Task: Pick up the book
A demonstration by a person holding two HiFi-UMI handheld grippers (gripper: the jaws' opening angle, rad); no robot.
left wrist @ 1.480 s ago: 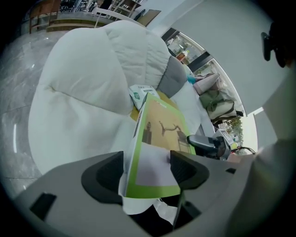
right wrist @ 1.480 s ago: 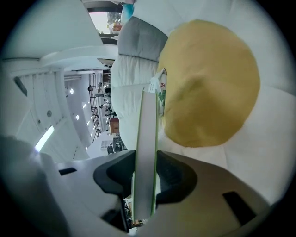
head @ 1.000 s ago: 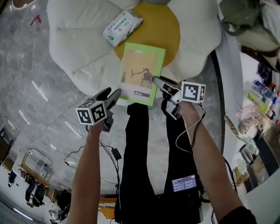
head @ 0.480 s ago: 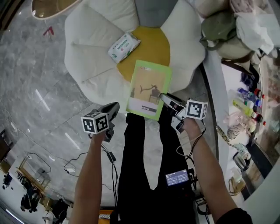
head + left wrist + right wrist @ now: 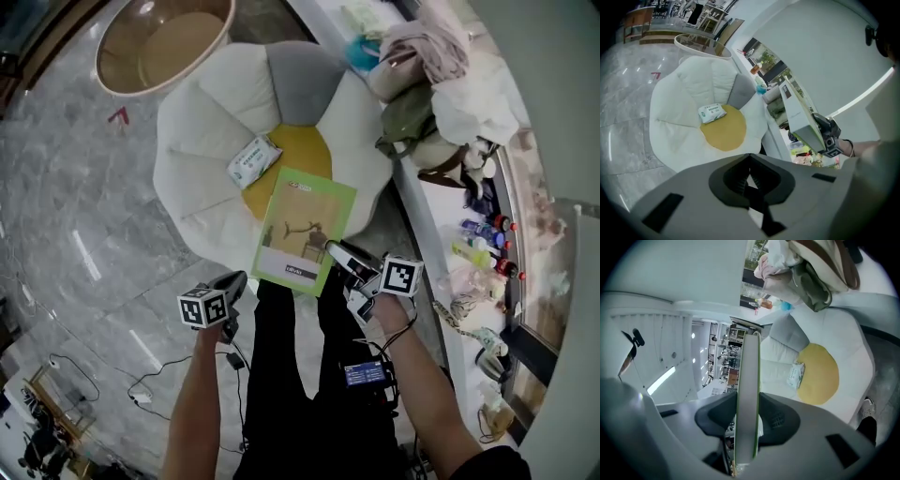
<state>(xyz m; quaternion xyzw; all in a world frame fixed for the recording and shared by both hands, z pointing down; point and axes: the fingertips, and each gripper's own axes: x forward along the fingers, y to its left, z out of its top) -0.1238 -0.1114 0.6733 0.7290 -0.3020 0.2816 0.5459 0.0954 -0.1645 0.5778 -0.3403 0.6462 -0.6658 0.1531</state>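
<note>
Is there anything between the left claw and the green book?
No. In the head view the gap between the shut left gripper and the book, held up by the right gripper, shows only grey floor below.

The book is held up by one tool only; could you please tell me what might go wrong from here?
The right tool pinches the book only at its near edge, so it may pivot or slip out. The left tool is shut, empty and apart from it, so a slipping book would likely drop onto the cushion.
</note>
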